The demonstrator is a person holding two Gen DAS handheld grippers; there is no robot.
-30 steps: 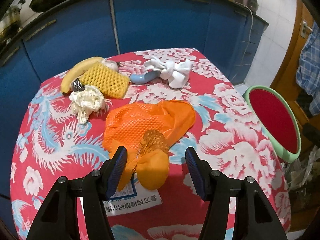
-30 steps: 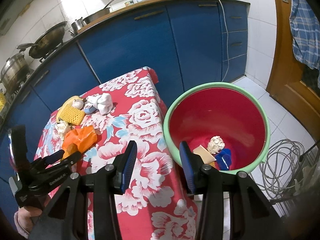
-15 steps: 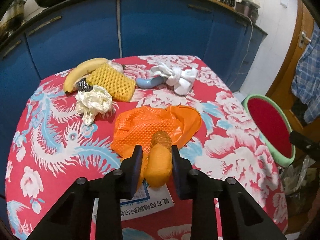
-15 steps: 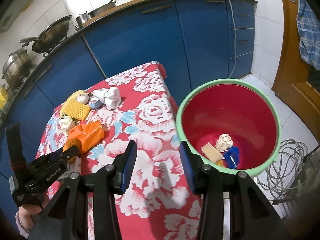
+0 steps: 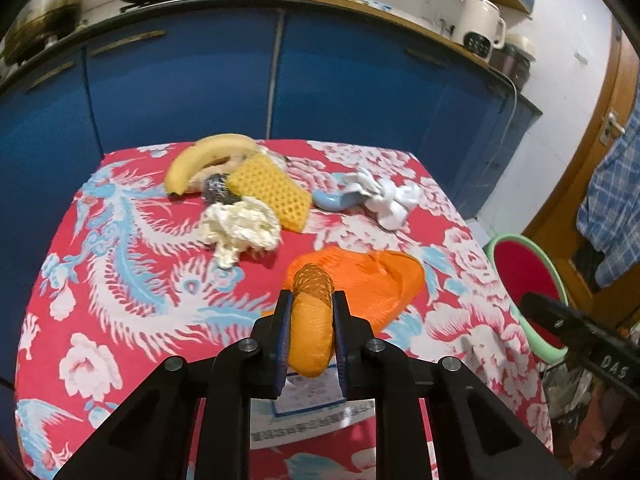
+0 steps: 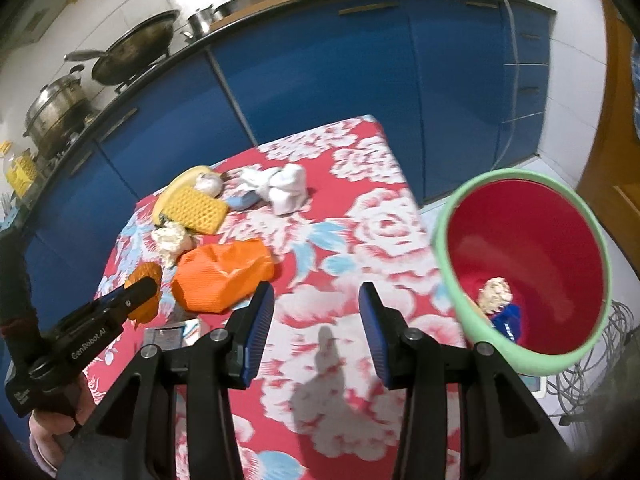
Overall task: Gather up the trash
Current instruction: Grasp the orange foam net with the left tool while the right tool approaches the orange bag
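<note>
My left gripper (image 5: 311, 300) is shut on an orange mesh wrapper (image 5: 312, 332), held just above the red flowered tablecloth (image 5: 120, 280). The right wrist view shows that gripper (image 6: 140, 292) at the left with the orange mesh wrapper (image 6: 146, 276) in it. A crumpled orange bag (image 5: 376, 280) lies just beyond it. My right gripper (image 6: 316, 320) stands open over the table's right side with nothing between its fingers. The red bin with a green rim (image 6: 444, 240) stands on the floor to the right, with a paper ball and a blue wrapper inside.
Further back lie a crumpled white paper (image 5: 240, 224), a yellow foam net (image 5: 272, 188), a banana (image 5: 204, 156), a steel scourer (image 5: 216, 188) and a white cloth (image 5: 388, 200). A printed box (image 5: 308, 408) lies under my left gripper. Blue cabinets (image 5: 180, 80) stand behind the table.
My left gripper's jaws closed on the orange mesh wrapper and raised it slightly off the cloth. The right gripper swung left, from in front of the bin to over the table.
</note>
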